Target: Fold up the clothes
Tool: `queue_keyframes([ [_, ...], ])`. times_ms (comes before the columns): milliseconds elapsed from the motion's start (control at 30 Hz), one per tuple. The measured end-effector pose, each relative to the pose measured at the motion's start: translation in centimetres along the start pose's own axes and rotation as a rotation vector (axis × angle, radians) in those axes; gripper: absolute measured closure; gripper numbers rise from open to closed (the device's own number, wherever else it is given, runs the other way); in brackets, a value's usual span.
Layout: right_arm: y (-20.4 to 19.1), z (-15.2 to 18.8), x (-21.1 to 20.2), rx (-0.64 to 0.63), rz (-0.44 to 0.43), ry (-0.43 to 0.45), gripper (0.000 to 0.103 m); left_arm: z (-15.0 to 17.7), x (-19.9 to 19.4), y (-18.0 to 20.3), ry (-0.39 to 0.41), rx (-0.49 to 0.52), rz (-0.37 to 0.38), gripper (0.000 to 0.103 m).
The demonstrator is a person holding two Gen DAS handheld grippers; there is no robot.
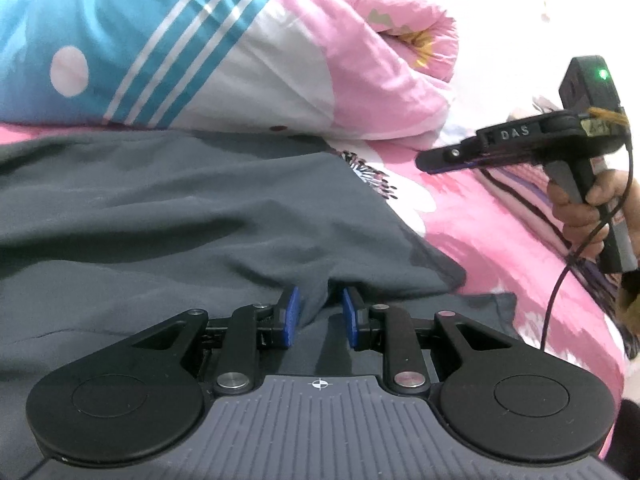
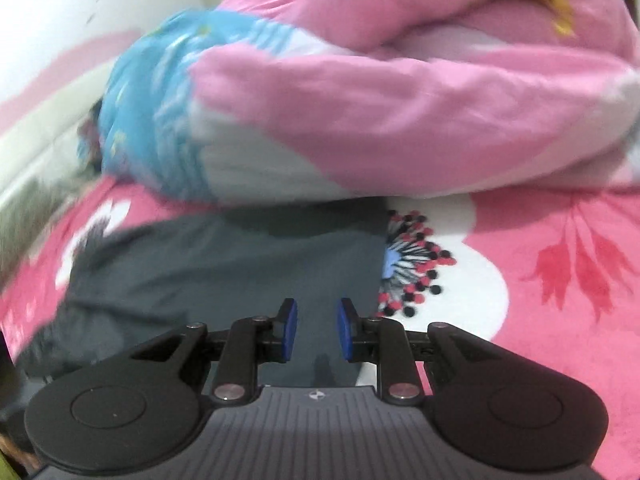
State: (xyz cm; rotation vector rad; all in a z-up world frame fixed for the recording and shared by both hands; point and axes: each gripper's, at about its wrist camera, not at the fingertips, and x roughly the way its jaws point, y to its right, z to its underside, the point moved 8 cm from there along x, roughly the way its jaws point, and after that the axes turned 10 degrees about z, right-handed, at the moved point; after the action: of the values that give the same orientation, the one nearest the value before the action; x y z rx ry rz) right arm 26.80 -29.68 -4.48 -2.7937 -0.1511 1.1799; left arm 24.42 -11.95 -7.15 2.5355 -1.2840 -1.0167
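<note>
A dark grey garment lies spread on the pink flowered bed sheet. My left gripper is at the garment's near edge, with a raised fold of the cloth pinched between its blue pads. My right gripper hangs in the air off to the right, held by a hand, with nothing in it. In the blurred right wrist view, the right gripper hovers over the garment near its right edge. Its pads stand a narrow gap apart with nothing between them.
A bulky pink, white and blue duvet is heaped right behind the garment. A pink and purple striped cloth lies under the right gripper. A black cable hangs from it. The sheet continues to the right.
</note>
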Motion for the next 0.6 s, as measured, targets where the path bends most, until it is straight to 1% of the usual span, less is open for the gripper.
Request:
queue_keyframes([
  [100,-2.8,0.5,-0.3,-0.070,-0.001,0.009,0.079,0.4,-1.7,-0.5,0.007,0.013,-0.039,0.080],
  [167,-4.6,0.6,-0.1,-0.118,-0.004,0.021,0.079,0.6,-2.4,-1.5,0.024,0.001,-0.074,0.080],
  [200,-6.2,0.3,0.5,-0.143,-0.012,0.030,0.079,0.7,-2.6,-2.1,0.033,-0.010,-0.093,0.080],
  [267,-9.4,-0.5,1.8,-0.188,-0.032,0.046,0.079,1.0,-2.4,-3.1,0.044,-0.035,-0.107,0.080],
  [300,-10.9,-0.9,2.5,-0.207,-0.046,0.051,0.079,1.4,-2.1,-3.3,0.037,-0.038,-0.115,0.080],
  [367,-14.5,-1.6,4.9,-0.259,-0.079,0.044,0.079,2.3,-1.4,-3.6,0.023,-0.039,-0.128,0.080],
  [433,-18.0,-2.3,7.6,-0.309,-0.109,0.026,0.079,2.6,-1.8,-3.4,0.035,-0.027,-0.135,0.080],
  [533,-21.7,-3.1,12.0,-0.378,-0.118,-0.009,0.079,2.6,-3.4,-3.5,0.069,-0.039,-0.145,0.080],
  [600,-23.2,-3.6,15.4,-0.386,-0.108,-0.069,0.079,2.9,-4.4,-4.4,0.085,-0.083,-0.160,0.080],
])
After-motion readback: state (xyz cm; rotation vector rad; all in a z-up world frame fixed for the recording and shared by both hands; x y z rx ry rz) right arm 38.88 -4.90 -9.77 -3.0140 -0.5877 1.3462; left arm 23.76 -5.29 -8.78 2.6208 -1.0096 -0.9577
